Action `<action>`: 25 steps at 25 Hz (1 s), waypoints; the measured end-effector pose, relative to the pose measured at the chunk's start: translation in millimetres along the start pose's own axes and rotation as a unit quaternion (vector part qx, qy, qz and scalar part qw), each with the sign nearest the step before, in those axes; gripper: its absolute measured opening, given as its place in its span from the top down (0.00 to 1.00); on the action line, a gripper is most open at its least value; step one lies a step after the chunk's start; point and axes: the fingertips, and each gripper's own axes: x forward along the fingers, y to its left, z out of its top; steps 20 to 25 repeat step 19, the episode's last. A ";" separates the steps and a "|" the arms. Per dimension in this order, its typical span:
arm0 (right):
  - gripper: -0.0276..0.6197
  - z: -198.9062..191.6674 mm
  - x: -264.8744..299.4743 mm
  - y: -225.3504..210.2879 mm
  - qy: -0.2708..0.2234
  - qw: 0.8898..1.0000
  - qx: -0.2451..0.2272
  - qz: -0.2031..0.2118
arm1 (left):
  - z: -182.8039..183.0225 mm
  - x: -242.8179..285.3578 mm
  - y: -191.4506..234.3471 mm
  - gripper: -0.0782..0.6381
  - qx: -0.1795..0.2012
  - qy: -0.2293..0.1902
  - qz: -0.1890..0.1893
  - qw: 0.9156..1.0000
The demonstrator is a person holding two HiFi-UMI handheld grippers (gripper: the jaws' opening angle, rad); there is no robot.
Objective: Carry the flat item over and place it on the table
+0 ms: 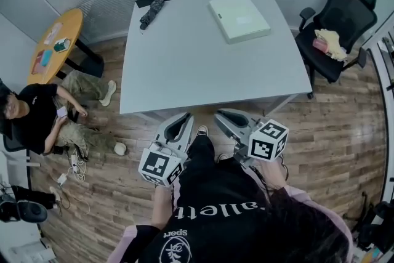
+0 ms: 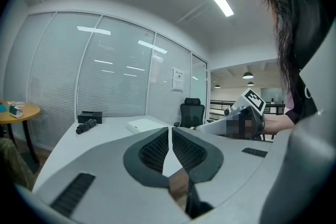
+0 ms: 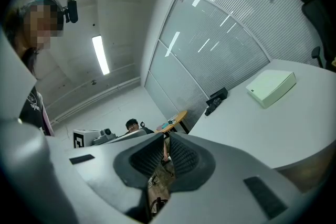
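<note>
Left gripper (image 1: 183,117) and right gripper (image 1: 223,114) hover side by side just off the near edge of the white rectangular table (image 1: 184,71) in the head view. The flat pale-green rectangular box (image 1: 239,17) lies on the table's far right part, well apart from both.

In the left gripper view, the jaws are closed together on nothing, and the box (image 2: 142,124) lies far ahead.

In the right gripper view, the jaws are likewise pressed together and empty, with the box (image 3: 271,87) at far right.

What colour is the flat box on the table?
The flat box is pale greenish white; the head view shows it best.
</note>
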 end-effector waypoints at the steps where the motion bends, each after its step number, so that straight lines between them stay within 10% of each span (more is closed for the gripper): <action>1: 0.89 0.7 -1.4 1.9 -0.001 1.000 -0.002 0.002 | 1.3 -1.0 -1.3 0.84 0.001 -0.002 0.001 1.000; 25: 0.89 7.5 -8.8 14.1 -0.010 1.000 -0.027 0.011 | 10.5 -2.2 -14.4 0.84 0.015 -0.020 -0.006 1.000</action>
